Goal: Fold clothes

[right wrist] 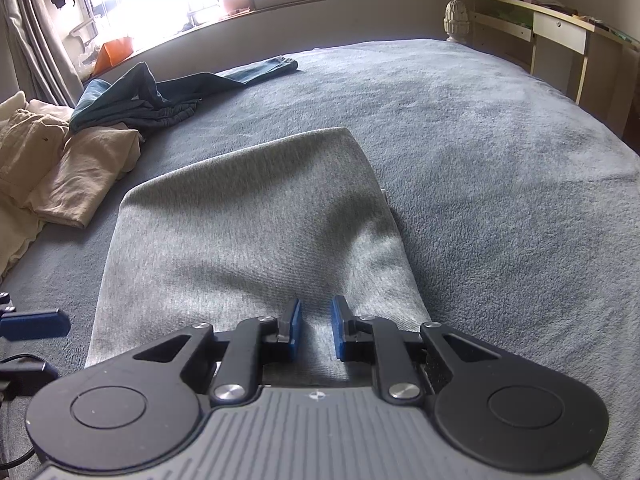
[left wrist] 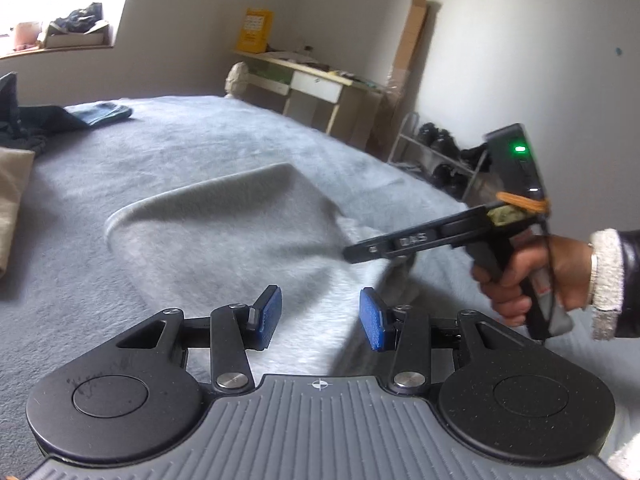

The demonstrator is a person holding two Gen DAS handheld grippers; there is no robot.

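**One garment nearly folded, more waiting on the bed**

One grey knit garment (right wrist: 256,232) lies in the middle of the bed, on the grey-blue blanket (right wrist: 500,168), already doubled into a neat oblong with a rounded fold at its far end. That piece looks close to finished; perhaps one more fold or a smoothing remains, though I judge that only from its shape. Off to the side, some beige clothes (right wrist: 72,176) sit in a rough stack that seems at least partly folded, while a dark blue-green heap (right wrist: 136,100) behind them is plainly crumpled and not yet dealt with. So the job appears well under way but far from over.

The right gripper (right wrist: 316,330) points down at the near edge of the grey garment, its blue pads set narrowly apart with cloth showing in the gap; whether they actually pinch it, I cannot tell. The left gripper (left wrist: 320,318) hovers just beside the garment's near side, jaws moderately apart and holding nothing. A hand (left wrist: 532,280) in a dark, fleece-cuffed sleeve grips the right tool's handle.
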